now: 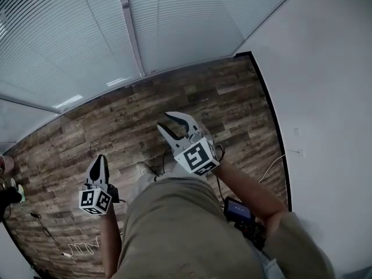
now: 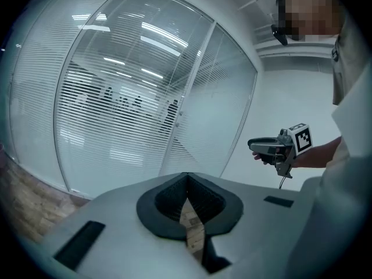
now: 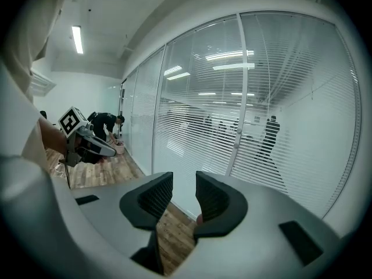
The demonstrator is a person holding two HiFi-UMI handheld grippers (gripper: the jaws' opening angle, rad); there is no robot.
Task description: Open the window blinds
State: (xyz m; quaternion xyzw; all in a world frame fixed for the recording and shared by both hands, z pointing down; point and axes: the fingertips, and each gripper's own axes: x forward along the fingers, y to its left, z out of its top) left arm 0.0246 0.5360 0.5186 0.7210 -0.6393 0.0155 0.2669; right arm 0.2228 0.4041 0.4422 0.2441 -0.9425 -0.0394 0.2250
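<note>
Zero progress yet: blinds hang lowered behind the glass ahead, well apart from me. My left gripper is closed and empty, my right gripper spread wide, holding nothing.

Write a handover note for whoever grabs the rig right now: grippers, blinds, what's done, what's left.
Left gripper: shut, empty, held low over the wood floor.
Right gripper: open, empty, held out in front, short of the blinds.
Blinds: hanging down to the floor, slats not turned open; neither gripper touches them.
Done: nothing on the blinds yet.
Left: find the blinds' control, which I can't pick out in these views, grip it and open them.
</note>
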